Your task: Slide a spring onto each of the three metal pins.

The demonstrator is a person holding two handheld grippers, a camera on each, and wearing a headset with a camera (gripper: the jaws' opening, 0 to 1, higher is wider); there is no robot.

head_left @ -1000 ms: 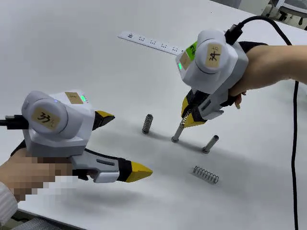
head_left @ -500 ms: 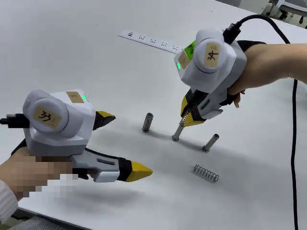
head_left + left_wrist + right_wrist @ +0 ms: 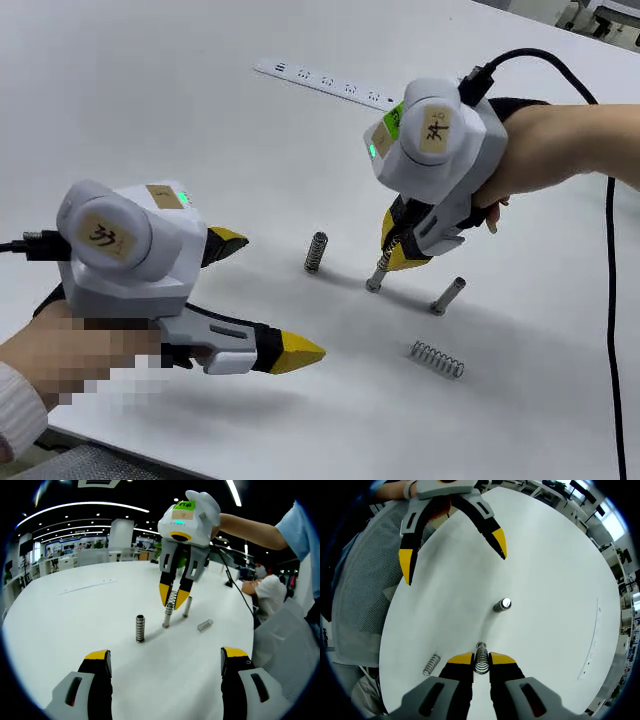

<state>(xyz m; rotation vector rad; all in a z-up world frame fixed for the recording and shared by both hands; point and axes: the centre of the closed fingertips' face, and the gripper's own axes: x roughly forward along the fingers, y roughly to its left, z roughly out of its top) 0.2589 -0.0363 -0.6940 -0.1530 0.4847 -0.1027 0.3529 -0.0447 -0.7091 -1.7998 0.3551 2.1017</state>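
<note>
In right gripper [image 3: 402, 257]: spring [image 3: 386, 256] over pin [image 3: 374, 284]

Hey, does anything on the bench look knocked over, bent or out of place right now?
Nothing stands out. All three pins stand upright: the sprung pin, the middle pin where the right gripper holds a spring, and the bare pin. The loose spring lies flat on the table, looking undamaged.

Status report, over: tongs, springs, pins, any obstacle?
Left tongs open, idle. Right tongs shut on coiled metal spring, atop middle metal pin. Sprung pin done; bare pin, loose spring waiting. No obstacle.
</note>
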